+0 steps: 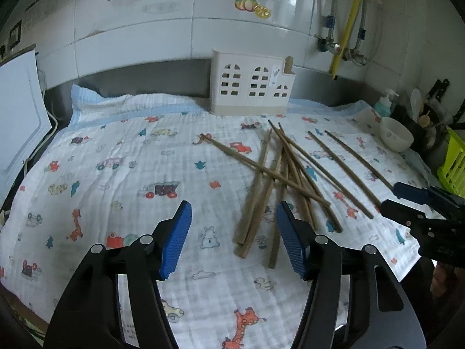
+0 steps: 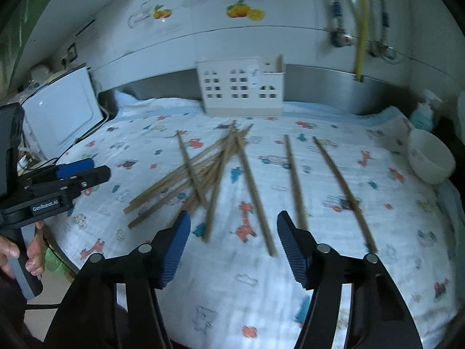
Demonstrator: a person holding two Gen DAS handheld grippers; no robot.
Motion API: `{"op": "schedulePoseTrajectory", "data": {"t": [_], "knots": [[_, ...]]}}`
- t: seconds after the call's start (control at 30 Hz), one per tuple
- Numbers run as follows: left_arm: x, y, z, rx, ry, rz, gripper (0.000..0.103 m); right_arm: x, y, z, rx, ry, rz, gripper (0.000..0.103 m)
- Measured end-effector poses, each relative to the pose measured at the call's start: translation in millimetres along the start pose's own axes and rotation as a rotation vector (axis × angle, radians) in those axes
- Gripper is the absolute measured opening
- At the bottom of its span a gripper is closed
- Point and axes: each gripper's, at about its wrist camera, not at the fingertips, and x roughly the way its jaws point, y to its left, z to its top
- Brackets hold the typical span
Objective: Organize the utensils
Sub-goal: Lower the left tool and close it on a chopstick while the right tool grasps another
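"GenRobot.AI" on left tongs (image 2: 87, 168)

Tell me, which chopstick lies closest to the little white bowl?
The outermost single chopstick, farthest right on the cloth, apart from the crossed pile. Its far tip points toward the white bowl; every other chopstick lies farther left.

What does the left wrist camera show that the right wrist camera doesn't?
Only the left view shows the lime-green basket and dark utensil pot at the right edge, plus the right gripper from the side. Only the right view shows a hand holding the left gripper's handle. Both show the chopsticks scattered on the printed cloth, the white house-shaped holder, the white bowl, and open jaws gripping nothing.
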Motion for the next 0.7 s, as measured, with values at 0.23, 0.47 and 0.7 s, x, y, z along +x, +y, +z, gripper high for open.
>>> {"op": "schedulePoseTrajectory", "data": {"t": [0.23,0.47,0.7], "knots": [[8,13,-3,-0.008,0.022,-0.002,0.06,34,18,16,-0.085,0.04,0.074,0.033],[22,27,-7,-0.037,0.061,-0.045,0.045,67,26,22,-0.153,0.096,0.095,0.022],[34,30,-10,-0.024,0.085,-0.098,0.034,88,25,24,-0.187,0.145,0.088,0.019]]}}
